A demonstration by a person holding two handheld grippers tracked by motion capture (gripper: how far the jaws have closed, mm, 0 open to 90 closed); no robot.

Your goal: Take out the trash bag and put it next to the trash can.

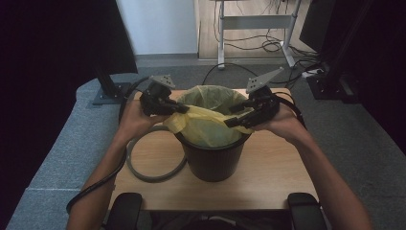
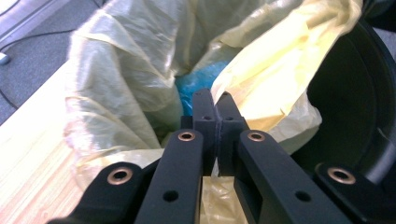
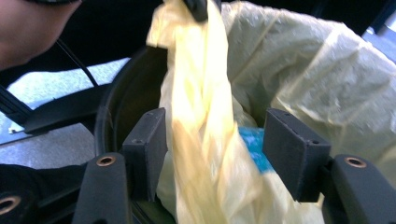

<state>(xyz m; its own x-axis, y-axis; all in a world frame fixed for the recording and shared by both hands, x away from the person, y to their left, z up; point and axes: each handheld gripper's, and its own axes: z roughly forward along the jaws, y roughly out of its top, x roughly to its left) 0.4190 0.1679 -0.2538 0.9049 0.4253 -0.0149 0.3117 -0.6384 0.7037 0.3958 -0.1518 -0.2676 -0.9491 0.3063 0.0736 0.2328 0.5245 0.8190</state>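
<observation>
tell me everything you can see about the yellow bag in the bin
The yellow bag is thin, crinkled, translucent plastic lining a black bin on the wooden table. Its far edge stays folded over the rim; the near side is pulled up and bunched. The left hand-held gripper is shut on a fold of it. A twisted strip hangs between the right hand-held gripper's open jaws, apparently untouched. Something blue lies inside.
</observation>
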